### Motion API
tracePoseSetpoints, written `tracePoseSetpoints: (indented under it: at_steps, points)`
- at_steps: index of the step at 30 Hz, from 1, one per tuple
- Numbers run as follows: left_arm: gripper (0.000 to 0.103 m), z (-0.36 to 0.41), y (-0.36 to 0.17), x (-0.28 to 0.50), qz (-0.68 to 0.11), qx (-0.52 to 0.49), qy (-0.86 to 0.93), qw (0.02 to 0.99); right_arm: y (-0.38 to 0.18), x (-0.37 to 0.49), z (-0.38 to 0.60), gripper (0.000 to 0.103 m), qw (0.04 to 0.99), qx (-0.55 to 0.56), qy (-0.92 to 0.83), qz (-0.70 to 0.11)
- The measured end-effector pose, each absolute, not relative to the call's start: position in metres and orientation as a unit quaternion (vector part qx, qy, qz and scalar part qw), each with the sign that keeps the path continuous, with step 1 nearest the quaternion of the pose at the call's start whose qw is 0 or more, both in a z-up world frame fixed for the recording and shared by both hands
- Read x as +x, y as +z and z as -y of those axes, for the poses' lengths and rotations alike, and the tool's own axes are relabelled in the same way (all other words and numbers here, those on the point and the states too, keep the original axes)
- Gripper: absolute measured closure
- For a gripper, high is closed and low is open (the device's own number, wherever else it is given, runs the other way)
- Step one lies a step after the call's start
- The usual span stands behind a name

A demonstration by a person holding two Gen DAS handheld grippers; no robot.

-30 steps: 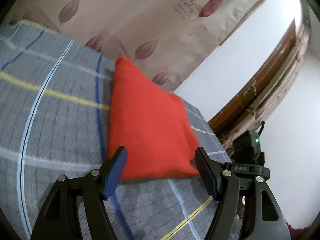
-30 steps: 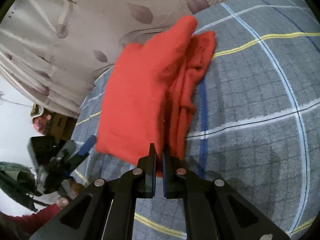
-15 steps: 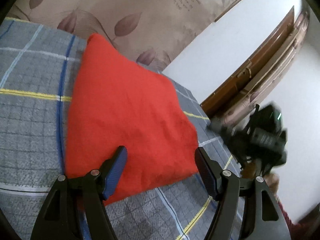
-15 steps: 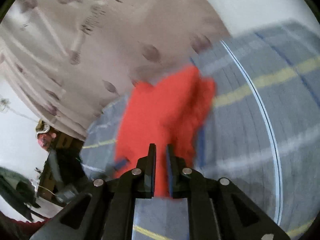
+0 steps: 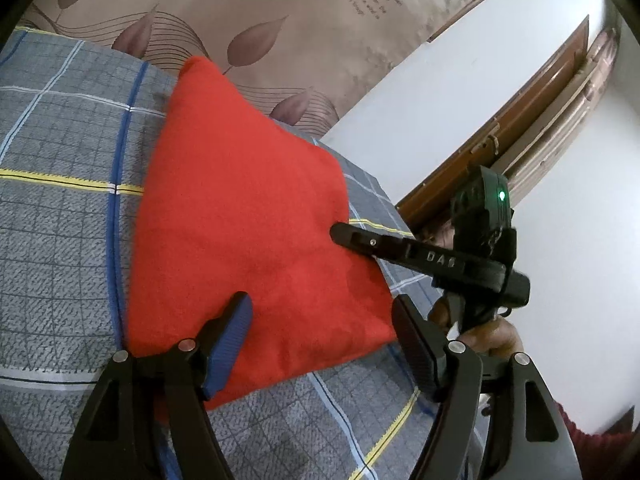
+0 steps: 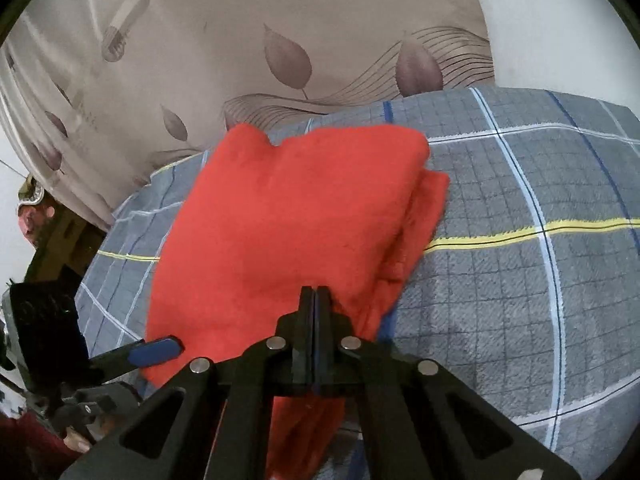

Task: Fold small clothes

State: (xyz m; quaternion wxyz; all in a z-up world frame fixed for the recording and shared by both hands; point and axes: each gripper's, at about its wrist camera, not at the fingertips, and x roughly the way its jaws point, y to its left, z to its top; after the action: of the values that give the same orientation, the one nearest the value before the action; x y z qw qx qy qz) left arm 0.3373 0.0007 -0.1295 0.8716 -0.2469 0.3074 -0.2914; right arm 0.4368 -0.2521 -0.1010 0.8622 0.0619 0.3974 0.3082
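Although the red garment already lies as a compact, roughly square bundle on the grey plaid bedspread, the fold looks close to finished rather than done: at the garment's far right side, seen from the right wrist, lower layers stick out unevenly under the top flap, so I judge some squaring or a last press is left. The left gripper stands with its jaws apart, straddling the garment's near corner without pinching it. The right gripper has its jaws pressed together with no cloth visibly caught between them, its tip resting at or just over the garment's edge. Behind the garment hangs a beige leaf-patterned curtain; to the garment's right stand a white wall and a brown wooden door frame.
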Motion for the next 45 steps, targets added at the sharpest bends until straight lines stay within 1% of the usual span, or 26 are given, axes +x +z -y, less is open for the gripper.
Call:
tracePoseSetpoints:
  at_steps: [2, 3, 4, 7, 13, 16, 17, 18, 19, 20, 22, 26, 30, 36, 37, 38, 39, 40, 41, 42, 43, 44, 45]
  points:
    - [0.03, -0.001, -0.13, 0.337, -0.307, -0.249, -0.292, 0.871, -0.091, 0.439, 0.256, 0.103, 0.855, 0.098, 0.321, -0.395]
    - [0.03, -0.001, -0.13, 0.337, -0.307, -0.25, -0.292, 0.871, -0.084, 0.441, 0.26, 0.1, 0.859, 0.112, 0.32, -0.384]
    - [0.03, -0.001, -0.13, 0.337, -0.307, -0.249, -0.292, 0.871, -0.072, 0.442, 0.262, 0.092, 0.87, 0.117, 0.31, -0.366]
    - [0.029, 0.0, -0.129, 0.337, -0.307, -0.247, -0.292, 0.871, -0.05, 0.452, 0.257, 0.092, 0.884, 0.116, 0.306, -0.334]
    - [0.029, -0.003, -0.13, 0.334, -0.305, -0.251, -0.294, 0.871, -0.036, 0.495, 0.18, 0.092, 0.867, 0.01, 0.353, -0.352]
    - [0.029, -0.003, -0.13, 0.334, -0.304, -0.253, -0.294, 0.87, -0.047, 0.525, 0.156, 0.088, 0.851, -0.018, 0.362, -0.38]
    - [0.029, -0.004, -0.131, 0.334, -0.304, -0.254, -0.294, 0.87, -0.053, 0.532, 0.152, 0.087, 0.852, -0.028, 0.351, -0.387]
    - [0.029, -0.004, -0.131, 0.334, -0.304, -0.255, -0.295, 0.869, -0.062, 0.542, 0.148, 0.087, 0.859, -0.054, 0.322, -0.395]
    - [0.029, -0.004, -0.131, 0.334, -0.304, -0.256, -0.295, 0.869, -0.071, 0.549, 0.147, 0.092, 0.866, -0.081, 0.289, -0.4]
    - [0.029, -0.005, -0.131, 0.334, -0.303, -0.257, -0.296, 0.869, -0.078, 0.554, 0.149, 0.1, 0.871, -0.097, 0.258, -0.406]
    - [0.028, -0.006, -0.13, 0.335, -0.303, -0.258, -0.296, 0.868, -0.086, 0.562, 0.169, 0.103, 0.875, -0.033, 0.256, -0.409]
    - [0.028, -0.007, -0.13, 0.334, -0.302, -0.259, -0.297, 0.868, -0.096, 0.563, 0.198, 0.103, 0.879, 0.061, 0.252, -0.399]
    - [0.027, -0.007, -0.132, 0.336, -0.302, -0.259, -0.297, 0.868, -0.095, 0.566, 0.198, 0.103, 0.875, 0.074, 0.257, -0.403]
    - [0.026, -0.006, -0.131, 0.336, -0.302, -0.259, -0.296, 0.868, -0.096, 0.57, 0.232, 0.103, 0.855, 0.157, 0.271, -0.413]
    - [0.026, -0.006, -0.131, 0.336, -0.302, -0.259, -0.296, 0.868, -0.095, 0.567, 0.242, 0.095, 0.853, 0.176, 0.28, -0.402]
    - [0.026, -0.006, -0.131, 0.336, -0.302, -0.259, -0.296, 0.868, -0.092, 0.565, 0.251, 0.091, 0.852, 0.194, 0.288, -0.393]
    - [0.026, -0.006, -0.131, 0.336, -0.302, -0.259, -0.296, 0.868, -0.089, 0.562, 0.259, 0.09, 0.853, 0.21, 0.288, -0.381]
    - [0.026, -0.006, -0.131, 0.336, -0.302, -0.259, -0.296, 0.868, -0.086, 0.56, 0.267, 0.083, 0.858, 0.218, 0.281, -0.37]
    - [0.026, -0.006, -0.131, 0.336, -0.302, -0.259, -0.296, 0.868, -0.082, 0.556, 0.277, 0.073, 0.866, 0.218, 0.27, -0.361]
    - [0.026, -0.006, -0.131, 0.336, -0.302, -0.259, -0.296, 0.868, -0.078, 0.552, 0.286, 0.068, 0.872, 0.217, 0.26, -0.355]
    - [0.025, -0.005, -0.131, 0.336, -0.302, -0.259, -0.296, 0.868, -0.076, 0.551, 0.291, 0.061, 0.873, 0.216, 0.256, -0.354]
    - [0.025, -0.006, -0.131, 0.336, -0.303, -0.259, -0.296, 0.868, -0.075, 0.548, 0.295, 0.055, 0.873, 0.217, 0.258, -0.354]
    - [0.025, -0.006, -0.131, 0.336, -0.302, -0.259, -0.296, 0.868, -0.075, 0.545, 0.298, 0.053, 0.87, 0.217, 0.262, -0.356]
